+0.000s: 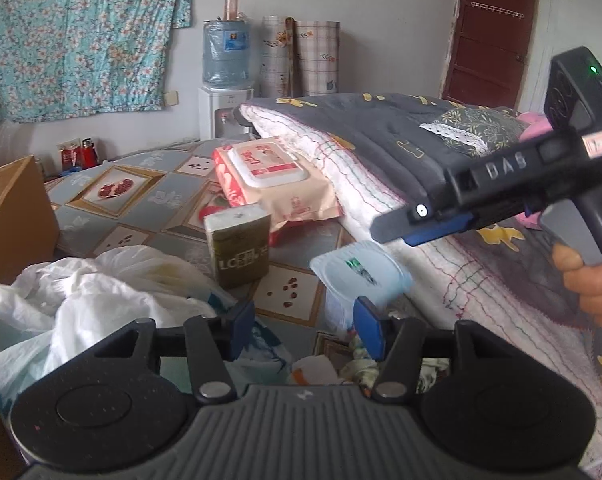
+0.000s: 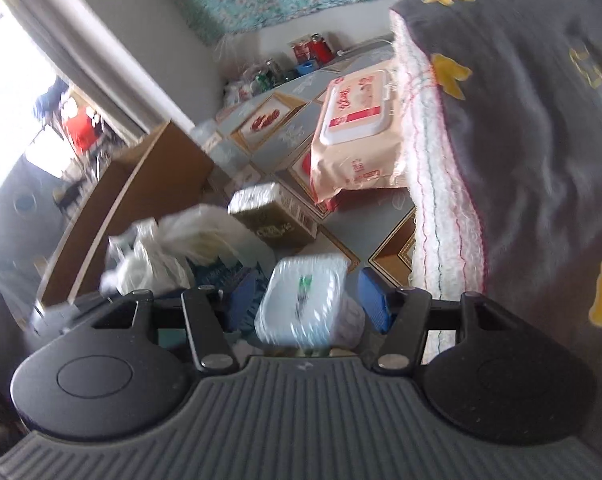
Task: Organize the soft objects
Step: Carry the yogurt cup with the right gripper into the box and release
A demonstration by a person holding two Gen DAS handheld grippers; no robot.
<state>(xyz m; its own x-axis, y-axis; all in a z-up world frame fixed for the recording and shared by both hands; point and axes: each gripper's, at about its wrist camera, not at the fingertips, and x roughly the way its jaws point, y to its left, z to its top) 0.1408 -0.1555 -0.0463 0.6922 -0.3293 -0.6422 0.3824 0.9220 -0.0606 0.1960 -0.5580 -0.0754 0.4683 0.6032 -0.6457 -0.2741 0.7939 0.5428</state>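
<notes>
Tissue pack (image 2: pixel 305 300), clear wrap, green print, blurred: between the wide right claw (image 2: pixel 313 300) fingers; contact not clear. Behind it olive box (image 1: pixel 239 246) marked "LC", then pink wipes (image 1: pixel 273 178) against folded grey quilt (image 1: pixel 381 136). Tile-pattern bed (image 1: pixel 141 196); plastic bags (image 1: pixel 101 292) left. Left claw (image 1: pixel 307 330) wide, empty.

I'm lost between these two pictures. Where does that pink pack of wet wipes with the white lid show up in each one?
Left wrist view: the pink wipes pack lies just above centre, leaning on the folded quilt's edge.
Right wrist view: the same pack sits upper right of centre, against the quilt.
Shared landmark: the olive-green tissue pack, just in front of it in both.
</notes>
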